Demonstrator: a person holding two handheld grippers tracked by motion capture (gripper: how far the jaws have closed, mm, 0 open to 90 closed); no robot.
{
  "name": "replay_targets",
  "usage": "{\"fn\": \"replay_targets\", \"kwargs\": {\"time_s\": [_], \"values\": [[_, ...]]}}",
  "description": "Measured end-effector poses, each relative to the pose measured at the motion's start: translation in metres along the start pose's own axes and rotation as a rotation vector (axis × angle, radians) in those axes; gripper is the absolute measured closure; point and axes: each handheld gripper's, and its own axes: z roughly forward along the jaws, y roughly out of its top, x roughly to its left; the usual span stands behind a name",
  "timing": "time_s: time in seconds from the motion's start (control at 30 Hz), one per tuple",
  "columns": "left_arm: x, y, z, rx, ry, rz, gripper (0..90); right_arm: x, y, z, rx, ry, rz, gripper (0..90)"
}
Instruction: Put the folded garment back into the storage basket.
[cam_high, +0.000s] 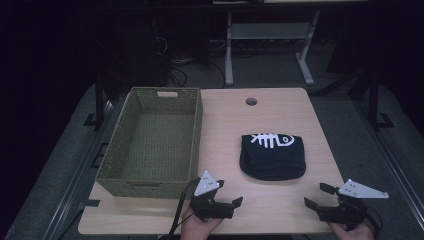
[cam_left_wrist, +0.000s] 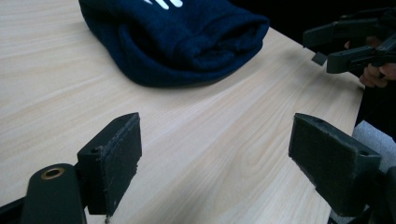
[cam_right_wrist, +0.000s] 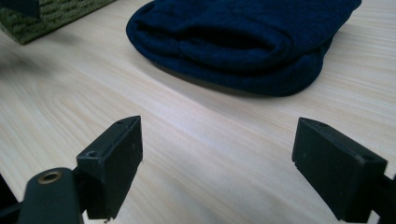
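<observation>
A folded dark navy garment (cam_high: 272, 155) with a white fish-skeleton print lies on the light wooden table (cam_high: 260, 115), right of centre. It also lies ahead of the jaws as the navy garment (cam_left_wrist: 177, 37) in the left gripper view and as the navy garment (cam_right_wrist: 243, 42) in the right gripper view. My left gripper (cam_high: 230, 197) rests near the table's front edge, pointing right, open and empty. At the front right corner my right gripper (cam_high: 316, 196) points left, jaws wide apart with nothing between them. The left gripper view shows the right gripper (cam_left_wrist: 322, 44) off at the upper right.
A green woven basket (cam_high: 150, 180), empty inside, takes up the table's left half, with its corner (cam_right_wrist: 42, 18) in the right gripper view. A round cable hole (cam_high: 251, 101) sits near the table's far edge. Desk legs and cables stand on the dark floor beyond.
</observation>
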Motion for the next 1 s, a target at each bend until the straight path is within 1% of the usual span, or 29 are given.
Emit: {"fn": "replay_targets", "kwargs": {"time_s": [0.1, 0.13, 0.2, 0.23, 0.27, 0.33, 0.37, 0.4, 0.43, 0.47, 0.5, 0.57, 0.6, 0.63, 0.7, 0.73, 0.77, 0.8, 0.83, 0.9, 0.93, 1.0], "values": [[0.001, 0.002, 0.003, 0.002, -0.003, -0.001, 16.6, -0.001, 0.002, 0.002, 0.007, 0.006, 0.003, 16.2], [0.000, 0.003, 0.005, -0.002, -0.001, -0.005, 16.6, -0.002, 0.004, 0.004, 0.014, 0.017, 0.010, 16.2], [-0.001, 0.003, 0.008, 0.004, 0.004, -0.001, 16.6, -0.002, 0.006, 0.004, 0.016, 0.018, 0.009, 16.2], [-0.002, 0.004, 0.010, 0.007, 0.007, 0.002, 16.6, -0.001, 0.008, 0.005, 0.015, 0.020, 0.004, 16.1], [-0.001, 0.006, 0.013, 0.001, 0.011, -0.006, 16.6, -0.001, 0.013, 0.006, 0.010, 0.024, 0.000, 16.1], [-0.001, 0.008, 0.015, 0.002, 0.011, -0.007, 16.6, -0.001, 0.015, 0.006, 0.007, 0.026, -0.005, 16.1], [0.000, 0.010, 0.017, 0.002, 0.012, -0.009, 16.6, -0.001, 0.017, 0.007, 0.002, 0.026, -0.004, 16.0], [0.002, 0.014, 0.022, 0.000, 0.026, -0.001, 16.6, -0.002, 0.022, 0.009, 0.002, 0.031, 0.003, 16.0], [0.002, 0.014, 0.022, 0.000, 0.026, -0.001, 16.6, -0.002, 0.022, 0.009, 0.002, 0.031, 0.003, 16.0], [0.005, 0.019, 0.026, -0.008, 0.036, -0.009, 16.6, -0.002, 0.028, 0.011, 0.010, 0.029, -0.009, 16.0], [0.005, 0.019, 0.026, -0.008, 0.036, -0.009, 16.6, -0.002, 0.030, 0.013, 0.014, 0.029, -0.016, 16.0], [0.009, 0.024, 0.029, -0.024, 0.034, -0.036, 16.7, -0.003, 0.033, 0.014, 0.011, 0.026, -0.016, 16.0], [0.010, 0.026, 0.030, -0.035, 0.035, -0.042, 16.9, -0.004, 0.036, 0.015, 0.008, 0.026, -0.011, 16.0], [0.011, 0.029, 0.032, -0.042, 0.039, -0.040, 16.9, -0.005, 0.039, 0.016, 0.008, 0.029, -0.012, 16.0], [0.011, 0.034, 0.035, -0.042, 0.038, -0.039, 16.9, -0.006, 0.046, 0.018, 0.007, 0.027, -0.028, 16.4], [0.011, 0.037, 0.036, -0.050, 0.039, -0.037, 16.9, -0.006, 0.050, 0.019, 0.001, 0.028, -0.034, 16.6], [0.011, 0.040, 0.038, -0.055, 0.042, -0.039, 16.9, -0.008, 0.057, 0.021, -0.004, 0.030, -0.042, 16.6], [0.011, 0.042, 0.040, -0.059, 0.040, -0.044, 16.9, -0.008, 0.057, 0.021, -0.004, 0.030, -0.042, 16.6], [0.013, 0.047, 0.044, -0.060, 0.036, -0.052, 17.2, -0.009, 0.063, 0.023, -0.009, 0.033, -0.041, 16.4], [0.014, 0.049, 0.046, -0.063, 0.038, -0.053, 17.6, -0.010, 0.065, 0.024, -0.014, 0.039, -0.036, 16.0], [0.015, 0.051, 0.047, -0.057, 0.037, -0.053, 17.9, -0.011, 0.067, 0.026, -0.017, 0.046, -0.032, 16.0], [0.017, 0.055, 0.050, -0.060, 0.045, -0.053, 17.9, -0.014, 0.071, 0.030, -0.013, 0.056, -0.014, 15.6]]}}
